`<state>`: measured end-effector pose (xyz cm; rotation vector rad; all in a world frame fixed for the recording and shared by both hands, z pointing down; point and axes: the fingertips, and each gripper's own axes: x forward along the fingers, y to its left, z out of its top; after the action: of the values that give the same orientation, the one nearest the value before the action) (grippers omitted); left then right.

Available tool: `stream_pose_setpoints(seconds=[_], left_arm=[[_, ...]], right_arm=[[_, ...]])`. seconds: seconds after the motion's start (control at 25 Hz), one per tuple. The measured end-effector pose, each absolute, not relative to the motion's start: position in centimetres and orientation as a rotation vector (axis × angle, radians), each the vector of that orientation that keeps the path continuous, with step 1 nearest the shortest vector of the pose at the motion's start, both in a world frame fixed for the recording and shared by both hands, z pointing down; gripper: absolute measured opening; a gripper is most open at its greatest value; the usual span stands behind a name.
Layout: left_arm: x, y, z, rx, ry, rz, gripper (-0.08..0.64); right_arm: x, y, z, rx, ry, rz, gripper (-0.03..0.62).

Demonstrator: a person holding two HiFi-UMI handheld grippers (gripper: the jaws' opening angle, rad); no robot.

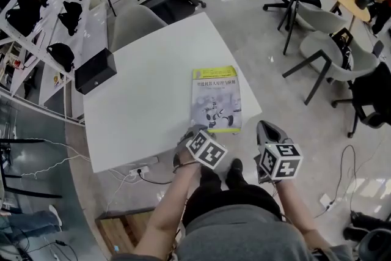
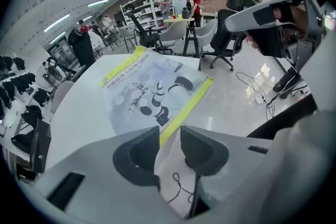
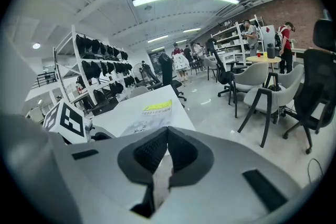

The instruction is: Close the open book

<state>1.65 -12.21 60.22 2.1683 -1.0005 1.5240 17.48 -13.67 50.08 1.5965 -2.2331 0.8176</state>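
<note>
Hovering left gripper (image 2: 169,134): jaws spread, empty; just by book's near corner
Book (image 1: 215,99): shut, cover up; flat on table (image 1: 140,95) near its right edge
Right gripper (image 3: 166,136): jaws pressed together, empty; beyond table edge
Progress: closing looks done; nothing left but to withdraw

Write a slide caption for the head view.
Book closed on the table; left gripper, jaws apart, at the book's near edge; right gripper shut alongside.
</note>
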Motion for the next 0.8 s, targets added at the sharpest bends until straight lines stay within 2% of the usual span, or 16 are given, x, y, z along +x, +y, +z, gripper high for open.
stream_pose_setpoints(seconds=[0.24, 0.8], left_arm=[[1.9, -11.9, 59.1, 2.173, -0.971, 1.379, 0.127], [1.4, -16.0, 51.6, 2.228, -1.165, 0.727, 0.121]], right_arm=[[17.2, -13.9, 50.0, 1.589, -2.237, 0.815, 0.005], [15.4, -15.1, 49.2, 1.561, -2.282, 0.785, 0.005]])
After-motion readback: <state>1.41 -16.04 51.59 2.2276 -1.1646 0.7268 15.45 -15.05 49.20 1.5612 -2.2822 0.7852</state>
